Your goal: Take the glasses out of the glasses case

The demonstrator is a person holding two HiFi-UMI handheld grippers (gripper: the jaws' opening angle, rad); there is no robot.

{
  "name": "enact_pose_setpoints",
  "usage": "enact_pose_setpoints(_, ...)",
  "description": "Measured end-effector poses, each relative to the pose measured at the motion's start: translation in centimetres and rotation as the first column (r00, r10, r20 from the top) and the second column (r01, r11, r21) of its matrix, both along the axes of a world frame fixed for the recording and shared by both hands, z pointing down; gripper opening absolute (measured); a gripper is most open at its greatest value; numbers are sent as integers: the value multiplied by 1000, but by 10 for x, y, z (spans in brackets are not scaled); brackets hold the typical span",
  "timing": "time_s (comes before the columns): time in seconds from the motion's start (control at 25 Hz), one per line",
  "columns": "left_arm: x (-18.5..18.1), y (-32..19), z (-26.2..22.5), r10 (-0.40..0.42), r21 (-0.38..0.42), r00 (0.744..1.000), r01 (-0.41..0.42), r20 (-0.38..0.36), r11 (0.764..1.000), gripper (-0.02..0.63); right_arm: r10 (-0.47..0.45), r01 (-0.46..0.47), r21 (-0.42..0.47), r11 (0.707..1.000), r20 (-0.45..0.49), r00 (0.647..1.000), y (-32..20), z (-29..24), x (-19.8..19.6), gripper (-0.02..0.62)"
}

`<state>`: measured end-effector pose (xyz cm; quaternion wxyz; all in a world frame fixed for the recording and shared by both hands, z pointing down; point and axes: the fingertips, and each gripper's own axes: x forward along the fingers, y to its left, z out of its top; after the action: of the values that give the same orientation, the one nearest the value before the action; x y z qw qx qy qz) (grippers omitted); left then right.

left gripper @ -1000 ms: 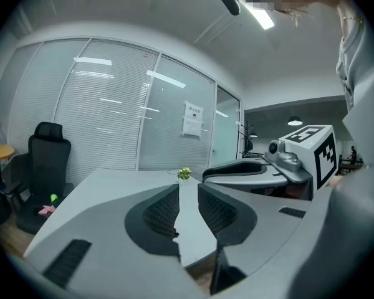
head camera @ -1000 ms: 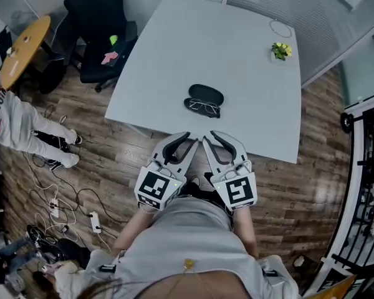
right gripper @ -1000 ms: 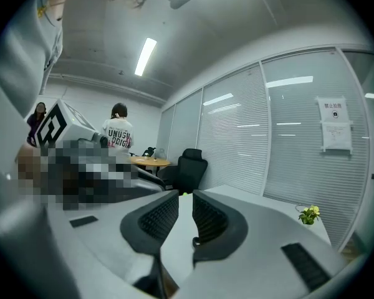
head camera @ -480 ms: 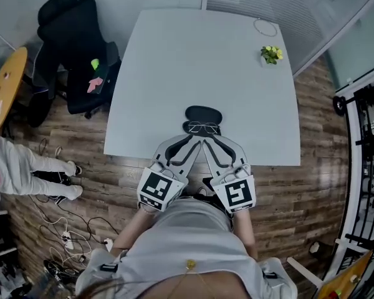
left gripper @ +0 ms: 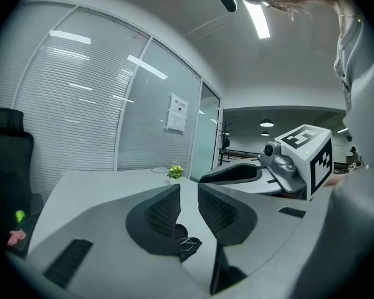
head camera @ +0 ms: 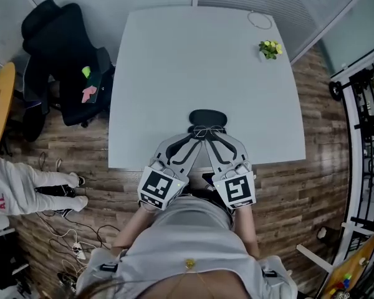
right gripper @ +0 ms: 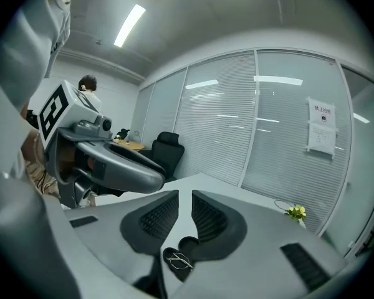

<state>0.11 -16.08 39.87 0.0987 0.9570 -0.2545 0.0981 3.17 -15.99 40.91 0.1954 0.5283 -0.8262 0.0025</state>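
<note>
Both empty, narrowly parted: left tongs and right tongs hover aimed at glasses, seemingly lying in opened case near counter edge, staged for pickup.

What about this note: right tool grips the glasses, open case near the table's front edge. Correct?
No. The right tool grips nothing, its jaws apart; the glasses lie in the open case near the table's front edge. The right gripper view shows it.
</note>
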Motion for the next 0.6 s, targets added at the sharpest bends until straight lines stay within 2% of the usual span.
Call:
enact_pose_setpoints(0.32,-9,-7,12,43,-16,999,-42,17,999,102,1,-5,-53,999,-66,998,-10,26,-9,69)
enact_pose_setpoints(0.6,-10,-13,19,15,-39,999,-13,46,999,103,-54,38,-110,993,-155,986,-14,44,-1,69)
